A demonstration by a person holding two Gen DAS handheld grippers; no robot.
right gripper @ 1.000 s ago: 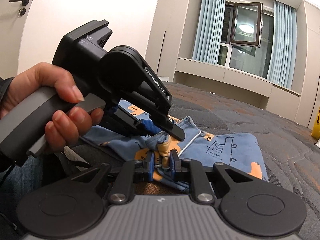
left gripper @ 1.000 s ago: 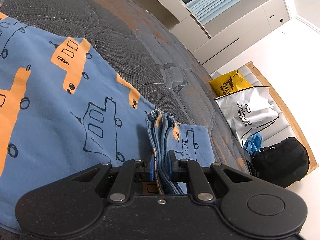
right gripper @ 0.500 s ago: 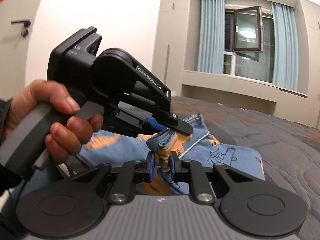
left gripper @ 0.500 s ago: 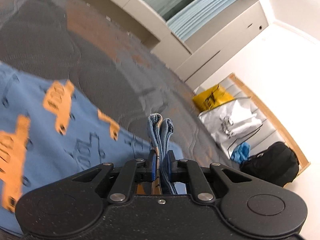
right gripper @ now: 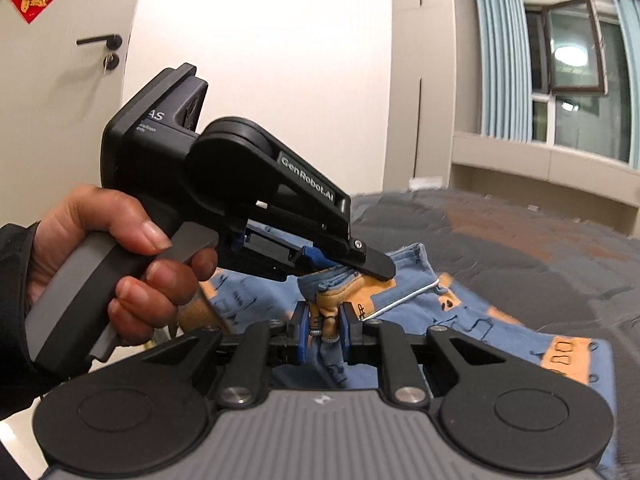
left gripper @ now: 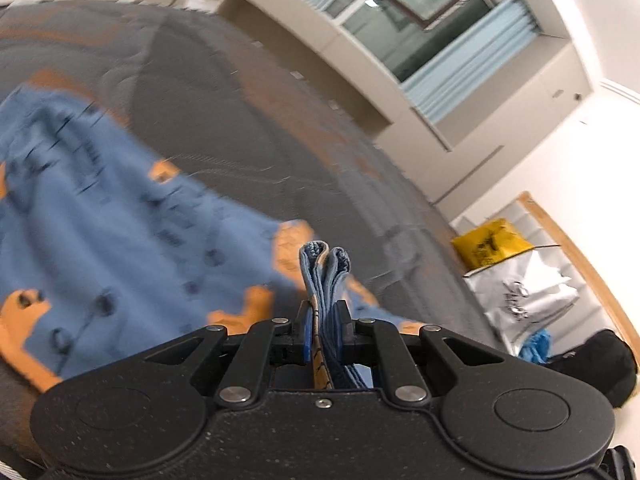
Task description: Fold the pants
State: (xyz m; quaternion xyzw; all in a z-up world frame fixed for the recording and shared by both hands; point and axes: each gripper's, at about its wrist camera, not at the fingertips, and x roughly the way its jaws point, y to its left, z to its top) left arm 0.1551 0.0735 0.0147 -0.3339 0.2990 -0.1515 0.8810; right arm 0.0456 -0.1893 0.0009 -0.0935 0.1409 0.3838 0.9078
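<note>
The pants (left gripper: 120, 240) are blue with orange vehicle prints and lie on a dark grey quilted bed (left gripper: 240, 120). My left gripper (left gripper: 323, 334) is shut on a bunched edge of the pants and holds it raised above the bed. My right gripper (right gripper: 323, 332) is shut on another bunched edge of the pants (right gripper: 460, 328) close by. In the right wrist view the left gripper (right gripper: 352, 262), held in a hand, pinches the cloth just above and beyond my right fingertips. The rest of the cloth trails down onto the bed.
A yellow bag (left gripper: 492, 244), a white bag (left gripper: 524, 296) and a black backpack (left gripper: 596, 364) sit by a wooden-edged frame to the bed's right. A window with blue curtains (right gripper: 568, 60) is beyond the bed. A door (right gripper: 60, 80) is at the left.
Both grippers have risen and tilted up with the pants edge in them. The cloth has lifted off the bed and the left wrist view now sweeps more of the window wall.
</note>
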